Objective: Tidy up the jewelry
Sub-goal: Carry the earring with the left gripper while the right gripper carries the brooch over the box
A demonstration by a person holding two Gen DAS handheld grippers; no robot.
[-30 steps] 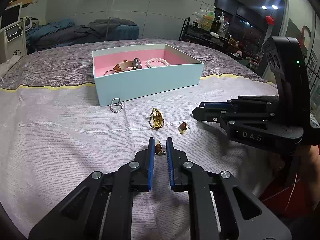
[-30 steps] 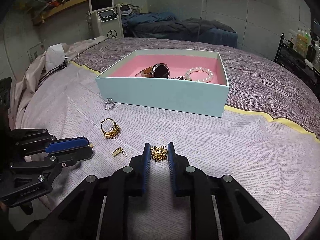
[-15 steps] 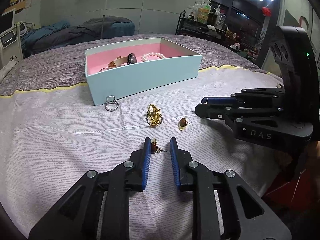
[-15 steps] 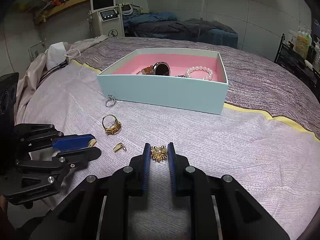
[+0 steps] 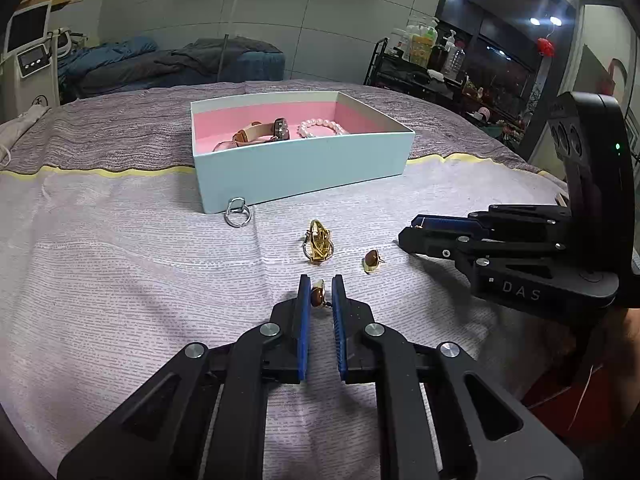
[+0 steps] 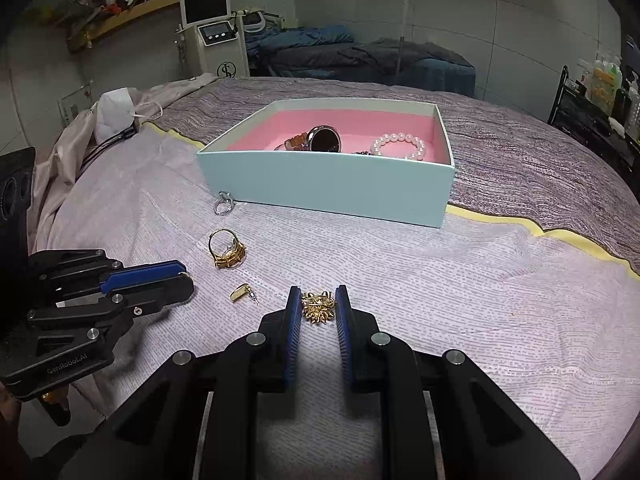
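A brown-stone earring [image 5: 318, 295] stands between the blue pads of my left gripper [image 5: 321, 282], its stone against the left pad and its post reaching the right one. The jaws are closing on it. My right gripper [image 6: 318, 294] is shut on a gold brooch [image 6: 318, 308] lying on the cloth. A matching earring [image 5: 372, 261], a gold ring [image 5: 319, 244] and a silver ring [image 5: 238, 213] lie loose in front of the light blue box [image 5: 304, 164]. In its pink inside lie a watch [image 5: 264, 132] and a pearl bracelet [image 5: 320, 126].
The pale cloth [image 6: 480, 300] covers a round table, with a purple cover [image 6: 520, 152] behind the box. A white mask [image 6: 114, 114] lies at the far left edge. In the right wrist view the left gripper [image 6: 184, 276] sits near the second earring [image 6: 242, 293].
The left jaws spread a little around the brown-stone earring, then narrowed onto it again. The right gripper and the brooch have not moved.
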